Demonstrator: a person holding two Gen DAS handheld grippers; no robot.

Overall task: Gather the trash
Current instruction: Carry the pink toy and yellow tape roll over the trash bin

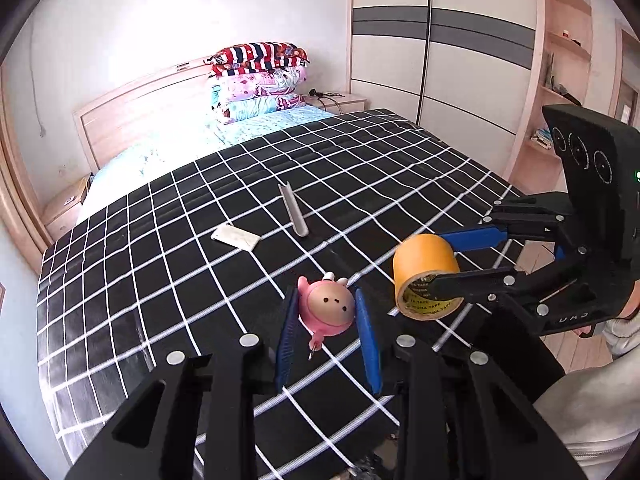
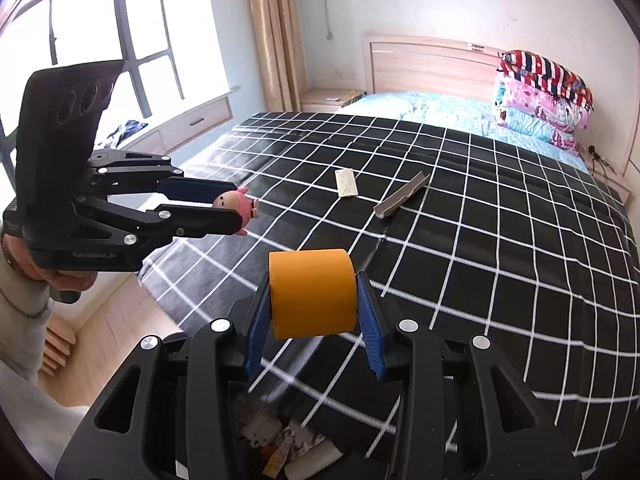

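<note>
A bedroom is filling both views: a bed (image 1: 132, 264) under a black cover with a white grid, stacked pillows (image 1: 258, 80) at the headboard, a wardrobe (image 1: 440, 48) beyond. The left gripper (image 1: 327, 334) is holding a small pink toy figure (image 1: 329, 309), its jaws narrow and pressing on the figure's sides. The right gripper (image 2: 316, 320) is clamping a roll of orange tape (image 2: 312, 294) across its width. Both are hanging over the bed's near edge. Below the right gripper a container of discarded wrappers and paper (image 2: 280, 444) is showing, probably the trash bin. A white remote-like slab (image 1: 235, 236) and a grey curved strip (image 1: 294, 210) are lying near the bed's middle, apart from each other.

The step in hand is likely carrying both items to the bin. Doing it well means keeping each item centred over the opening before letting go, and releasing low so the roll is not bouncing out.
</note>
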